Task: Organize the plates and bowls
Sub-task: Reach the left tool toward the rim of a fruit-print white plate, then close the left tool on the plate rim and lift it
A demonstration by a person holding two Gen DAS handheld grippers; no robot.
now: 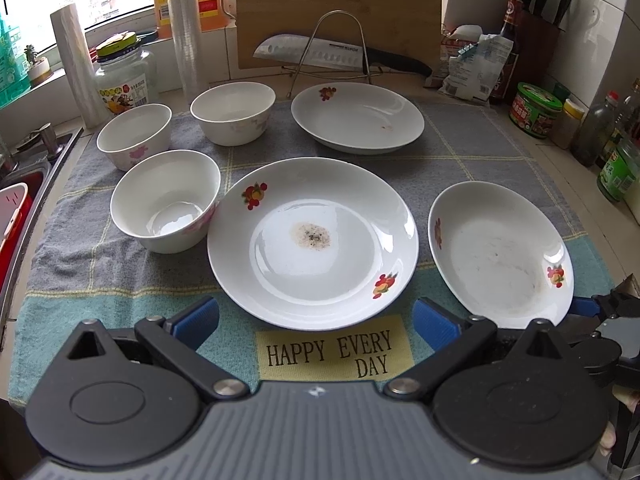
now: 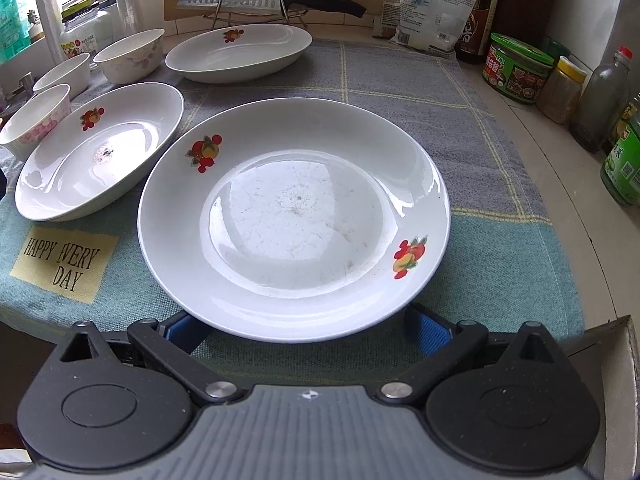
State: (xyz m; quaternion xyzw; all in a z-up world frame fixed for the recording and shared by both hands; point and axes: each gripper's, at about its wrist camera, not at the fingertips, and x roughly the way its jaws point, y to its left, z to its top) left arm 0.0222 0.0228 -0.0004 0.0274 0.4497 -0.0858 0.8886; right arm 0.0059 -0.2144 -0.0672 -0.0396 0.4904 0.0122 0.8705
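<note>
Glazed ceramic, stiff, slippery and breakable, is being faced: the right plate (image 2: 294, 216) is lying at frame centre on the tabletop cloth (image 2: 500, 264). Right gripper (image 2: 302, 330) fingers are being held wide around its near rim, the likely hold; left gripper (image 1: 316, 320) fingers are being kept wide, empty.

The near plate (image 2: 294, 216), white with red fruit prints, lies flat on the checked cloth (image 2: 500, 248). The right gripper (image 2: 306, 326) stands open at its near rim, one blue finger (image 2: 426, 330) on either side, just under the edge. Left of this plate lies a second plate (image 2: 100, 152), rims almost touching; beyond it a third plate (image 2: 240, 54). Three bowls (image 2: 130, 56) stand further left.
</note>
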